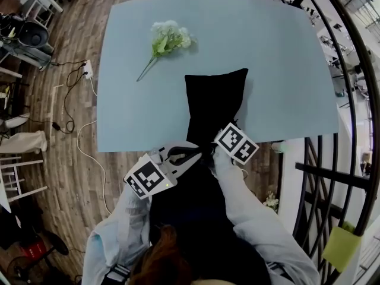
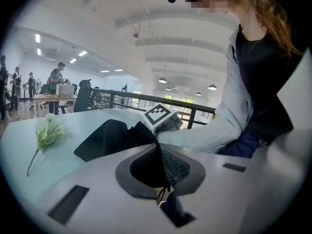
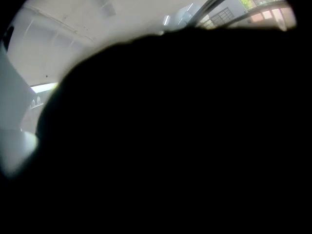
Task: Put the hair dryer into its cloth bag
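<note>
A black cloth bag (image 1: pixel 214 103) lies on the light blue table (image 1: pixel 279 58), its mouth at the near edge. My left gripper (image 1: pixel 191 155) is shut on the rim of that mouth; in the left gripper view the grey pads (image 2: pixel 192 172) pinch the black cloth (image 2: pixel 112 138) and a cord. Only the marker cube (image 1: pixel 236 142) of my right gripper shows, at the bag's mouth, and its jaws are hidden in the cloth. Black fabric (image 3: pixel 170 140) fills nearly all of the right gripper view. No hair dryer is in sight.
A sprig of white flowers (image 1: pixel 168 38) lies on the table's far left part. A black metal railing (image 1: pixel 332 153) runs along the right. Cables and a power strip (image 1: pixel 87 70) lie on the wooden floor at left. People stand far off in the left gripper view.
</note>
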### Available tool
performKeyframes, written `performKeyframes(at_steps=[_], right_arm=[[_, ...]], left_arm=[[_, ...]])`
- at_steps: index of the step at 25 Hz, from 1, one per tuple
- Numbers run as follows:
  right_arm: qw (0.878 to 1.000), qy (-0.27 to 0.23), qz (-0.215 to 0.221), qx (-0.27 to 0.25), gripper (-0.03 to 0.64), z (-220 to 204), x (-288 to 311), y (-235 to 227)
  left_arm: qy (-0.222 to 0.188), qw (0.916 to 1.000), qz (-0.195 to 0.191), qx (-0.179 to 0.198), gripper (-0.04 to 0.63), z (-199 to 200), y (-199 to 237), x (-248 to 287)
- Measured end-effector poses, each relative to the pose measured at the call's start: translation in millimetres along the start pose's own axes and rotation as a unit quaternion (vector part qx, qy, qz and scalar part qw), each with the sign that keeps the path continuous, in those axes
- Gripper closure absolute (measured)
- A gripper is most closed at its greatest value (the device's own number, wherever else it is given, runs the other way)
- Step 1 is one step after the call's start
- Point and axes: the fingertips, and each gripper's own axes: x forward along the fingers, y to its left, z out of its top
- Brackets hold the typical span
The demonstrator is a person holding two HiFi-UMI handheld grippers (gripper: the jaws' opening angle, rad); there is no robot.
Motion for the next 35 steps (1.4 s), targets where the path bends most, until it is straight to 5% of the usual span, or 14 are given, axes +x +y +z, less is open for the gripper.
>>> performKeyframes(at_steps=[6,15,23,30,35], right_arm=[[0.999,-0.018,-0.034,-0.018,0.417,12,25,2],[0.998,0.013,-0.021,-0.054,0.393,4,23,-2],[0.992,0.046,-0.024,-0.118,0.329,3,19,4],[0.994,0.027,0.020,-0.107,0.233,15,4,11],[0.994,-0.027,0.030,-0.104,0.231,32,-30,2]], left_arm=[[-0.027,0.9988,0.033,-0.023,0.569,8,26,-1],[-0.031,0.9991,0.022,-0.019,0.570,8,15,6],[-0.062,0.9959,0.050,-0.042,0.571,17,24,6],[-0.070,0.9952,0.053,-0.045,0.571,23,29,11],[-0.070,0.9964,0.027,-0.039,0.571,23,18,24]])
